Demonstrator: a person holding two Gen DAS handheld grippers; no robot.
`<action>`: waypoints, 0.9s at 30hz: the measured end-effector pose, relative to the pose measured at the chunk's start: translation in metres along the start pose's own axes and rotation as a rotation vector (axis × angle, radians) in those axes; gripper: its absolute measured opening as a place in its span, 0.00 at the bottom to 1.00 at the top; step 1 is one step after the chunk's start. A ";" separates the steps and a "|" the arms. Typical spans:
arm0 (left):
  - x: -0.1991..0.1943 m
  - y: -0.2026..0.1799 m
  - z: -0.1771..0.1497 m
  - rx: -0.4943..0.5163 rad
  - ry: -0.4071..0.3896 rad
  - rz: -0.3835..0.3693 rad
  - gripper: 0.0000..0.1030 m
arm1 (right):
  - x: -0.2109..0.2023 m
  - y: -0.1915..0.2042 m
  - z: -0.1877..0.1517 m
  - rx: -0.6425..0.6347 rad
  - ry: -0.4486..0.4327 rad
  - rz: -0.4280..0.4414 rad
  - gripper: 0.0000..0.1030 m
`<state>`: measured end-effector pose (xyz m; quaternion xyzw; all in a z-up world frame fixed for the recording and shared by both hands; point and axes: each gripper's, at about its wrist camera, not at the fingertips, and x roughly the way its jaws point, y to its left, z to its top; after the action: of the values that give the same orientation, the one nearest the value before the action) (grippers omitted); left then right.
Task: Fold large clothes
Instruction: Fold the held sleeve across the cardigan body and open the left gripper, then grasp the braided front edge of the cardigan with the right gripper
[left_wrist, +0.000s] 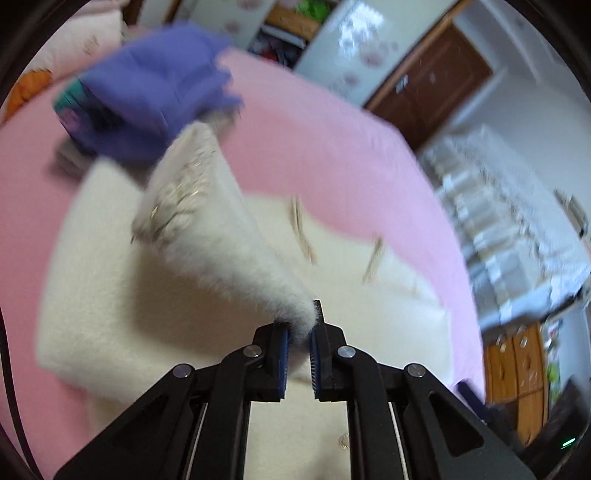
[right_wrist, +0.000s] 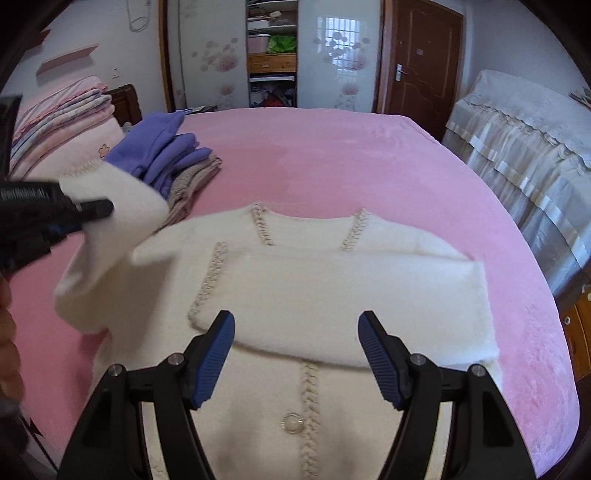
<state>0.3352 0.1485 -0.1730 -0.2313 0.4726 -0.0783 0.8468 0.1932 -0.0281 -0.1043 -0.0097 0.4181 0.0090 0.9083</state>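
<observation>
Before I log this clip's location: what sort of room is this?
Most likely a home bedroom. The white cardigan lies on a bed with a pink cover, an open wardrobe stands behind it, and folded bedding is stacked on the left.

White lettering on the left hand-held gripper (right_wrist: 96, 209) is too blurred to read.

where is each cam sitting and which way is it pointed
Left wrist: on the left gripper, looking along its fingers shut on the white cardigan's sleeve, tilted over the pink bed.
Right wrist: on the open right gripper, facing across the cardigan toward the wardrobe.
Shared: cardigan, bed, purple garment.
</observation>
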 end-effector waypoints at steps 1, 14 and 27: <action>0.021 -0.003 -0.008 0.006 0.054 0.012 0.09 | 0.003 -0.010 -0.002 0.011 0.013 -0.010 0.68; -0.008 0.012 -0.090 0.090 0.090 -0.037 0.60 | 0.027 -0.047 -0.014 0.044 0.073 0.037 0.68; -0.079 0.131 -0.109 0.049 -0.077 0.393 0.63 | 0.072 -0.038 0.011 -0.001 0.162 0.226 0.68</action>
<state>0.1906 0.2571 -0.2226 -0.1168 0.4738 0.0860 0.8686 0.2488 -0.0653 -0.1514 0.0360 0.4887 0.1106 0.8647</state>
